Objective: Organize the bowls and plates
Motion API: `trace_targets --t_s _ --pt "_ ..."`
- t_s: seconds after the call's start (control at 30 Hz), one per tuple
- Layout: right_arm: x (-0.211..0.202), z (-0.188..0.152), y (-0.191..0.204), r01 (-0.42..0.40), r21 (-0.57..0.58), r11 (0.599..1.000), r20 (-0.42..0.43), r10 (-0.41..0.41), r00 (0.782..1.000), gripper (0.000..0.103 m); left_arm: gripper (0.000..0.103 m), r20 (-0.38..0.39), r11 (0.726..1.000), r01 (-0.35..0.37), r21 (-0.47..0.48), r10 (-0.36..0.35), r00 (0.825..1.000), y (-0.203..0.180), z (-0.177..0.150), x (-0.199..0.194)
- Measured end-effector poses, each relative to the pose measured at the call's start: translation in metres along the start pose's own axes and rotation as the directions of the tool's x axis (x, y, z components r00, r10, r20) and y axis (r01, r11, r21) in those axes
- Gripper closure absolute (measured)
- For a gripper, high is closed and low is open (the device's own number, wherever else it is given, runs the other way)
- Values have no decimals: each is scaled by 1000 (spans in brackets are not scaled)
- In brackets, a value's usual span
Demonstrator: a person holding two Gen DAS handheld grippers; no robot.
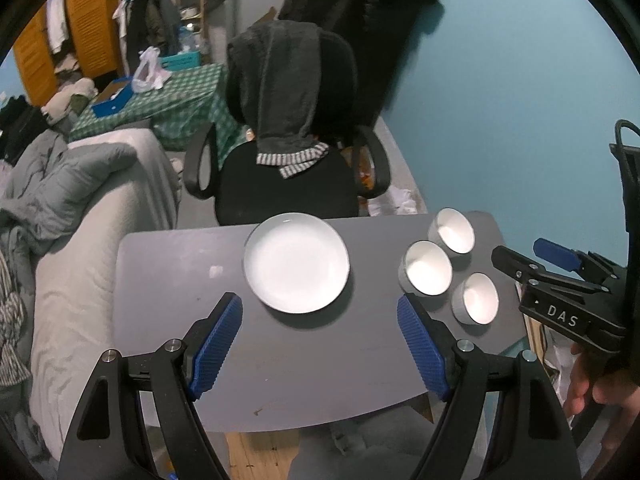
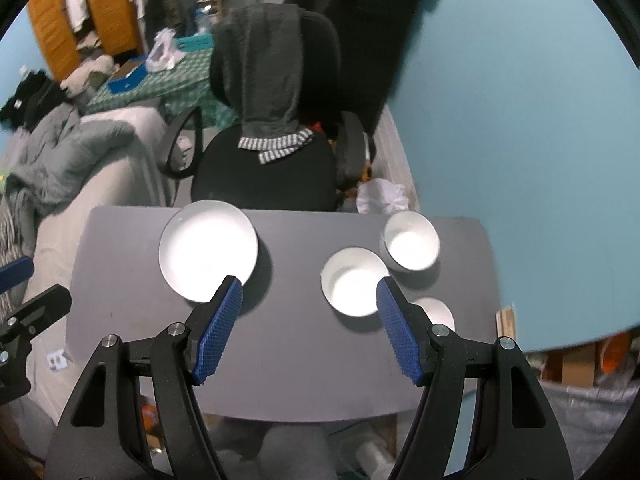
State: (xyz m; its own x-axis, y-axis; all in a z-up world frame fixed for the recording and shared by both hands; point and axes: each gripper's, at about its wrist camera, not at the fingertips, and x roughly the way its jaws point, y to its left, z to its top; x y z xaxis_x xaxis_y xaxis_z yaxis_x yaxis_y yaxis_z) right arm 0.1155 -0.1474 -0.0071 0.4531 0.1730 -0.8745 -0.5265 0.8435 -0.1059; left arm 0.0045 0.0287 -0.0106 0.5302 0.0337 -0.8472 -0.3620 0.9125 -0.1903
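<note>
A white plate point(image 1: 296, 262) lies on the grey table point(image 1: 180, 320), left of three white bowls: a far one point(image 1: 452, 230), a middle one point(image 1: 428, 266) and a near one point(image 1: 476, 298). My left gripper point(image 1: 320, 310) is open and empty, above the table just short of the plate. In the right wrist view the plate point(image 2: 206, 250) is at the left, with the far bowl point(image 2: 412, 246), the middle bowl point(image 2: 354, 282) and the near bowl point(image 2: 438, 312) partly behind a finger. My right gripper point(image 2: 310, 292) is open and empty above the table's near half.
A black office chair point(image 1: 288, 160) draped with a grey towel stands behind the table. A grey sofa with a duvet point(image 1: 80, 200) runs along the left. A turquoise wall point(image 1: 520, 100) is at the right. The right gripper point(image 1: 560, 280) shows at the left wrist view's right edge.
</note>
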Motion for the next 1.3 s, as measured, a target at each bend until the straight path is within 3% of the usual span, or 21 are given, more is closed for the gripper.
trace_targets --t_s 0.33,0.5,0.77,1.3 --pt "-28 -15 -41 23 158 987 33 -29 999 34 22 -1 991 95 94 -96 995 -42 21 10" --pt "-33 -21 -66 62 204 977 17 -67 998 34 22 37 979 110 170 -118 992 -70 32 4" --pt "-36 -26 -99 99 276 956 -1 -102 995 34 22 19 962 135 237 -143 990 -102 40 13" --pt "-14 -18 -158 80 342 936 -32 -74 997 34 22 -49 952 164 259 -157 986 -148 63 59"
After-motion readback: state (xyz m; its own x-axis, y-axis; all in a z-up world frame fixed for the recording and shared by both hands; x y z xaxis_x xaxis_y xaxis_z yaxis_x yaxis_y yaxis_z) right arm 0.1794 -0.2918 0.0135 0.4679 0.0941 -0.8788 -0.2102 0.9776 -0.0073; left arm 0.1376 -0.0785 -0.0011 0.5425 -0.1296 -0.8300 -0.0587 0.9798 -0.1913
